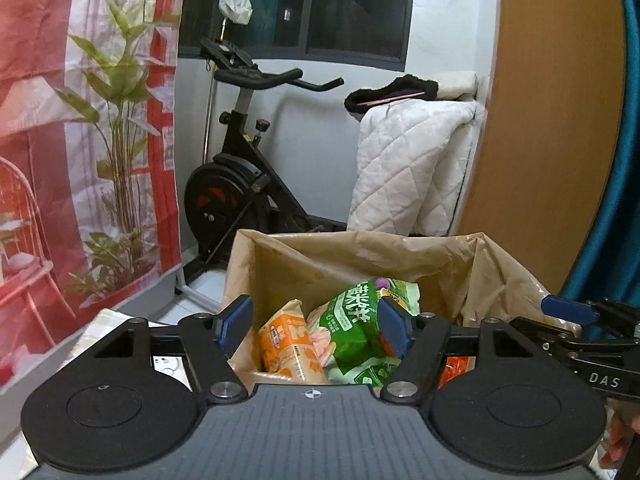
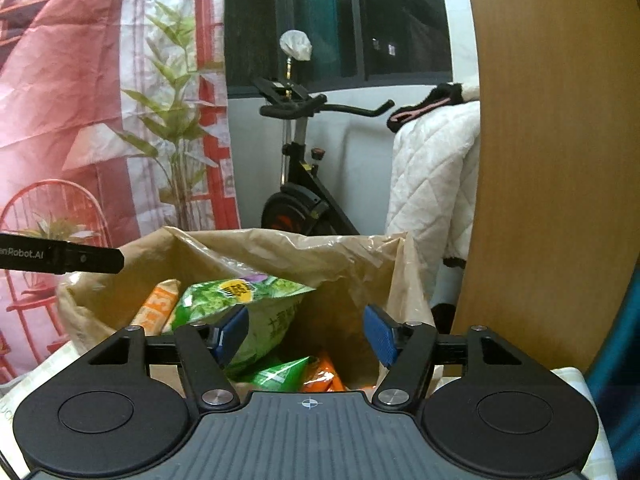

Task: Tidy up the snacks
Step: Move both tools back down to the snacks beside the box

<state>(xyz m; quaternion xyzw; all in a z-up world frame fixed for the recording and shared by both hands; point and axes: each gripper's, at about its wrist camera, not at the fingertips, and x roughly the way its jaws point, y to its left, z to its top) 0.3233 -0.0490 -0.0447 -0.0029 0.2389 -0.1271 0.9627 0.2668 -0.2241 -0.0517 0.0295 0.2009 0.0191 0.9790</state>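
Paper bag (image 1: 360, 252) mouth open above, snack packets (image 1: 352, 320) crowding inside, wooden panel (image 2: 540, 160) right.

Tan paper bag (image 1: 360, 248) holds a green snack packet (image 1: 356, 320) and an orange one (image 1: 288, 344); the quilted blanket (image 1: 412, 164) is white.

I am working in someone's home, in what looks like a spare room or a bedroom corner. Far ahead stands an exercise bike (image 1: 240, 176) against a white wall, under a dark window (image 1: 320, 4) that shows night outside. To the right of the bike a white quilted blanket (image 1: 408, 172) hangs over something, with a black garment (image 1: 392, 92) on top. On the left a printed cloth backdrop (image 1: 80, 120) with red window frames and green plants covers the wall. On the right a wooden panel (image 1: 552, 120) rises, with a teal curtain (image 1: 628, 200) beside it. Near me, a brown paper bag (image 1: 360, 252) holds snack packets.
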